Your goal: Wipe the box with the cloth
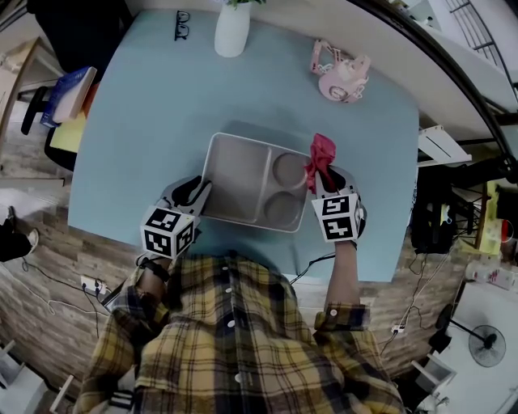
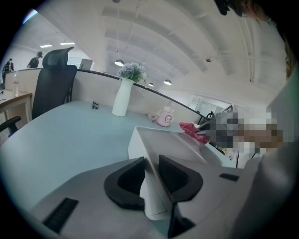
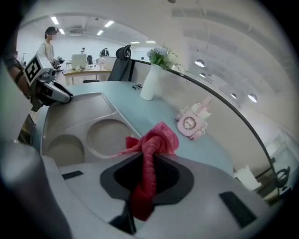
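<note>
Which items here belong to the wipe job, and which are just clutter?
In the job:
- grey plastic compartment box
- red cloth, held in the right gripper
- left gripper, clamped on the box's rim

Just lying about:
- white vase with flowers
- small pink clock-like toy
- black glasses

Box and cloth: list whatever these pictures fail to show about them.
- Head view: the near left corner of the box lies under the left hand-held gripper.
- Right gripper view: the bunched cloth hides the rim beneath it, so whether it touches cannot be told.
- Left gripper view: the box floor shows at a grazing angle; its round wells cannot be made out.
</note>
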